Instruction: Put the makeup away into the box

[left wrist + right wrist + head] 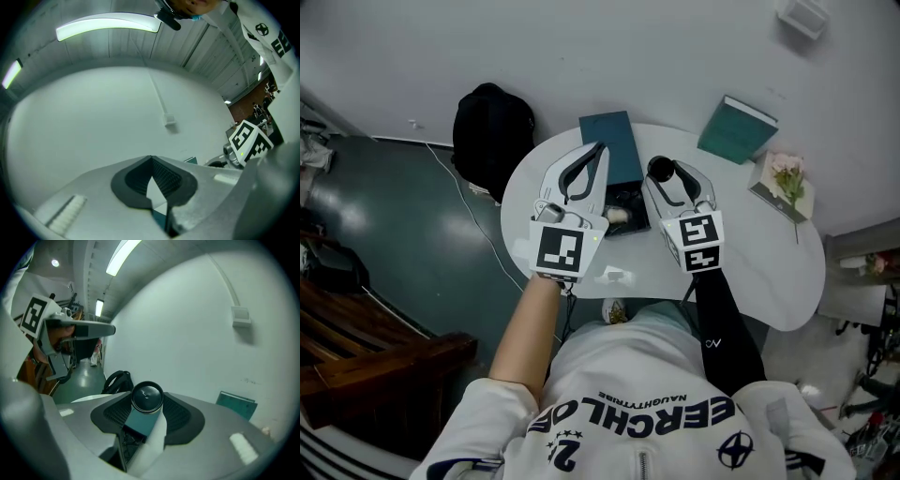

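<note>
Left gripper has its fingers pressed together on nothing. The right gripper fingers pinch a black round-capped makeup jar beside the open dark teal box. Let go off-centre, it would likely land on the round white bench and roll.

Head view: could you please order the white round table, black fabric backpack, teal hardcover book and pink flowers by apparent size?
1. White round table
2. Black fabric backpack, though it sits farther away, on the floor
3. Teal hardcover book
4. Pink flowers
</note>
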The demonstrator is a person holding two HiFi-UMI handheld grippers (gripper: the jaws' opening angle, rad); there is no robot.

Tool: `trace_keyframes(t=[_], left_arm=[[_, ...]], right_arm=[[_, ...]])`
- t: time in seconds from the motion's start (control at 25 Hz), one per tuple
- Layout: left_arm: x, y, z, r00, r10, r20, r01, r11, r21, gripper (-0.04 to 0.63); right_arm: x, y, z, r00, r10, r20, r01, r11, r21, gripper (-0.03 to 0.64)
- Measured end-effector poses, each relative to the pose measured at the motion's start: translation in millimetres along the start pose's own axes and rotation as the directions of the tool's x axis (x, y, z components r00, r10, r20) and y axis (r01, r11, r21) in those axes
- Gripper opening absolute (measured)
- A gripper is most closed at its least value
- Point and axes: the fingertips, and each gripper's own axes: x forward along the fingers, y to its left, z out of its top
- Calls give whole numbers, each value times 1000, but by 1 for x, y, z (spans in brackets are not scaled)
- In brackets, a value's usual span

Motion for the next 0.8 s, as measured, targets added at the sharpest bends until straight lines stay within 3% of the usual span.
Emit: trace_keyframes(t=[0.32, 0.6, 0.8], left_arm=[[-13, 25, -24, 998, 41, -41, -42, 999, -30, 0], [-22, 38, -30, 998, 41, -42, -43, 999, -32, 0], [-25, 40, -31, 998, 35, -43, -37, 999, -34, 0]], right_arm=[[46, 66, -77, 962, 165, -220, -166, 986, 11, 242], [53, 118, -139, 879, 294, -377, -301, 953, 41, 242], [56, 137, -172, 813, 331, -479, -342, 937, 68, 242]])
